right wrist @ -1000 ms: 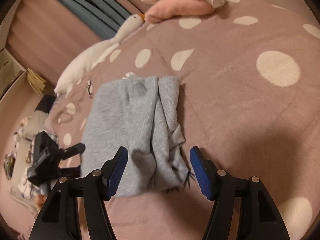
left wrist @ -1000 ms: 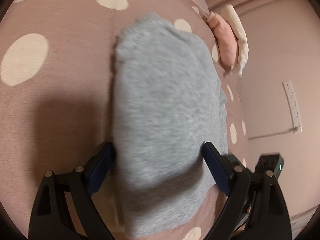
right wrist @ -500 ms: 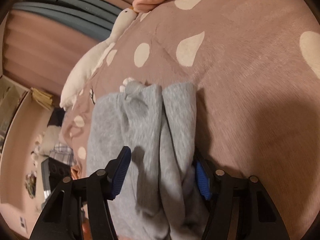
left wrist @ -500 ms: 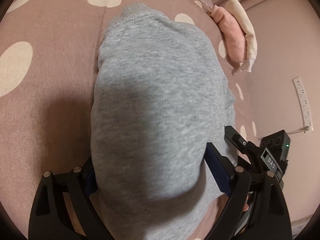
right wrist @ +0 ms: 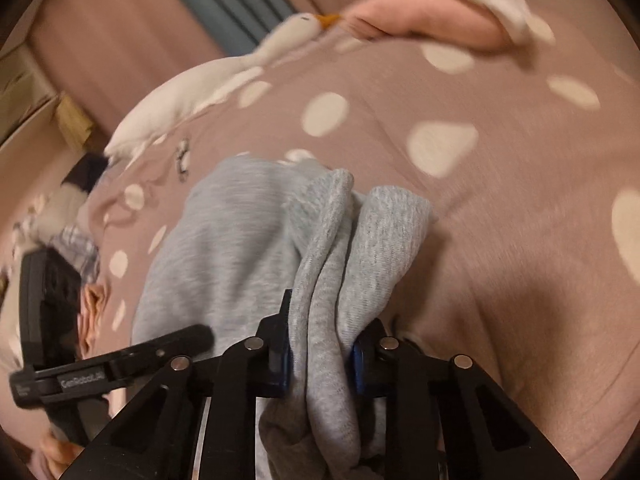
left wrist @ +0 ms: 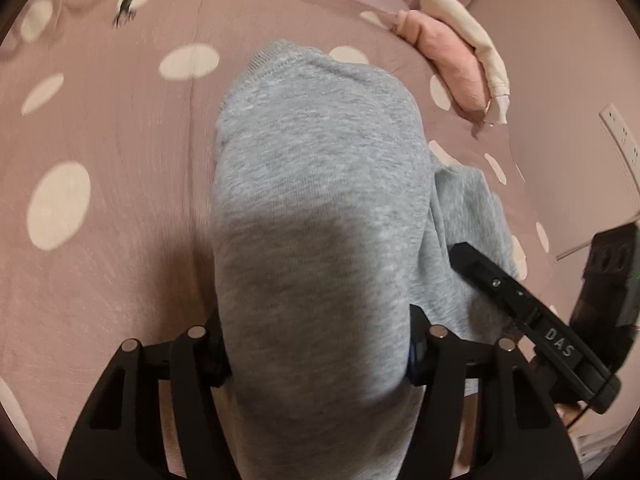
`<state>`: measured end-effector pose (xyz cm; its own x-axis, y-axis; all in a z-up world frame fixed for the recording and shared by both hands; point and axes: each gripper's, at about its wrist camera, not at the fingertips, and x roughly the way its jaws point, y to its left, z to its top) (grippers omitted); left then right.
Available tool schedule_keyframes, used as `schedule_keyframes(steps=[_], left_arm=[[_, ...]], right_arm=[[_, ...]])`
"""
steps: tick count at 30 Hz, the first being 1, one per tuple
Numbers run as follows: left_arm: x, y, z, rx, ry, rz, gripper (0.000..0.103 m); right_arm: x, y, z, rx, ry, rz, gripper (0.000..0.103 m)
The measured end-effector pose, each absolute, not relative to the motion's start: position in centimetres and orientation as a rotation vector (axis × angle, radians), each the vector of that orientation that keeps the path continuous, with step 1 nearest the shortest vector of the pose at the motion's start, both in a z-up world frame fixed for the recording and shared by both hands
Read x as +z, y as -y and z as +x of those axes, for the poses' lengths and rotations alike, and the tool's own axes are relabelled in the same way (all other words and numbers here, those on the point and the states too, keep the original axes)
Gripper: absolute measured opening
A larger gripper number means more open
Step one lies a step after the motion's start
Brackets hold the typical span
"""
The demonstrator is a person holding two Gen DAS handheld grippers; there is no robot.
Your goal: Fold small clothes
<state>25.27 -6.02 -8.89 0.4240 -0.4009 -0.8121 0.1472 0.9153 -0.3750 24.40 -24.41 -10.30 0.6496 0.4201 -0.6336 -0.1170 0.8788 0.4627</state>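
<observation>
The gray sweater [left wrist: 320, 216] lies in the middle of the bed [left wrist: 100, 200], on its pink spotted cover; the left gripper [left wrist: 316, 344] has its jaws closing on a thick fold of it; the right gripper [right wrist: 320, 356] has its jaws closing too, pinching bunched gray cloth; a pink pillow [left wrist: 448, 68] lies near the bed's far edge.

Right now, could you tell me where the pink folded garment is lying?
The pink folded garment lies at the far edge of the spotted bedcover, upper right in the left wrist view, beside a cream garment and beyond the grey garment.
</observation>
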Motion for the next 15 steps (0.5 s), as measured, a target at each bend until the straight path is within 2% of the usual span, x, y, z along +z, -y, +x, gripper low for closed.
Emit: schedule_keyframes(steps=[15], left_arm=[[-4.4, 5.1, 22.0, -0.375, -0.942, -0.199, 0.057]], right_arm=[[-5.7, 22.5, 22.1, 0.346, -0.640, 0.298, 0.023]])
